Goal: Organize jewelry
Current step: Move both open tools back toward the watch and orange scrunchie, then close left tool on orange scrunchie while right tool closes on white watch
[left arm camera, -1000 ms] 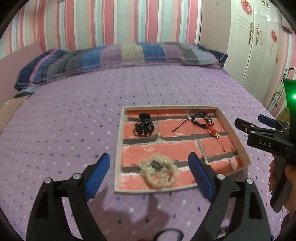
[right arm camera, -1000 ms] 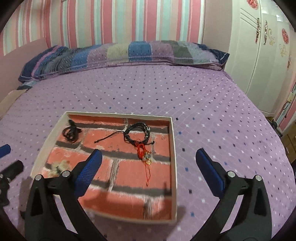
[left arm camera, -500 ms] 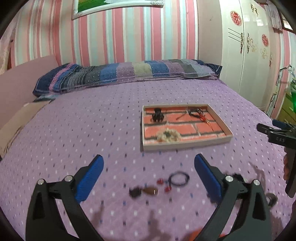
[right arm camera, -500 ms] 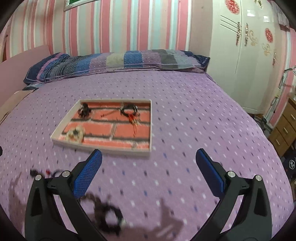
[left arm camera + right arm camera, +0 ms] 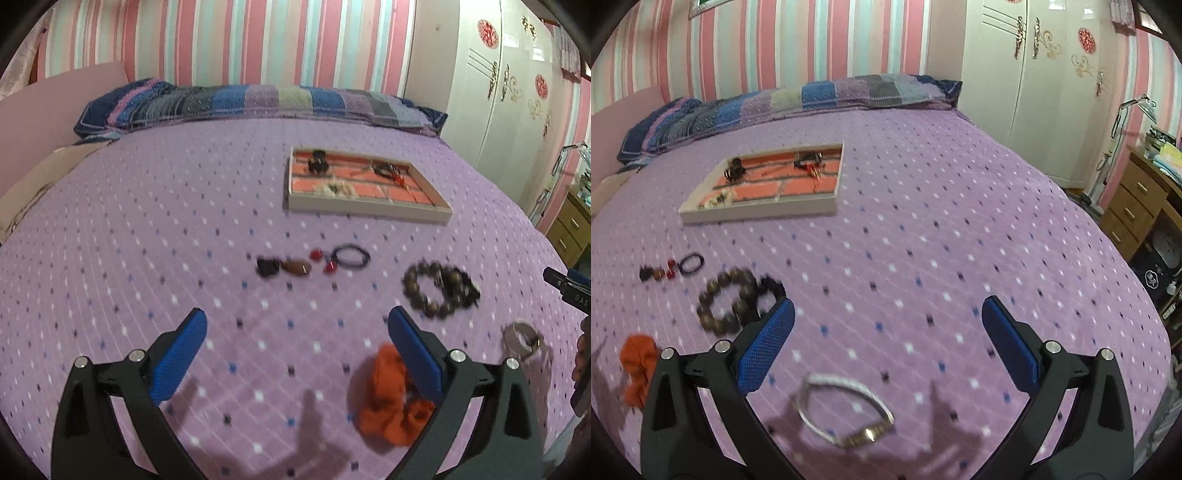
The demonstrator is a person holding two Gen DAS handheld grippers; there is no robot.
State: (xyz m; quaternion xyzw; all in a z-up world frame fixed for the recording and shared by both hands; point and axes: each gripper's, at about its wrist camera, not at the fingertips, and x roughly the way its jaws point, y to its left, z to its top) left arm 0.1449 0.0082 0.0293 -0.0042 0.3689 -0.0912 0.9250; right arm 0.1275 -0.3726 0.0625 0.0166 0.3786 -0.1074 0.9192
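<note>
Purple dotted bedspread (image 5: 147,221): loose pieces lie well short of brick-print tray (image 5: 757,216). Both grippers (image 5: 295,343) (image 5: 888,332) gape, empty. You're btwn picks; next, judging by layout, silver bangle (image 5: 846,410) under right gripper.

Pink, white and teal stripes run down the wall (image 5: 236,40) behind a bed (image 5: 960,221) spread with a purple dotted cover. A striped pillow (image 5: 258,101) lies across its head. A white wardrobe (image 5: 1045,81) with floral decals stands at the right, beside a wooden desk (image 5: 1141,199) with drawers and a lamp (image 5: 1137,107).
</note>
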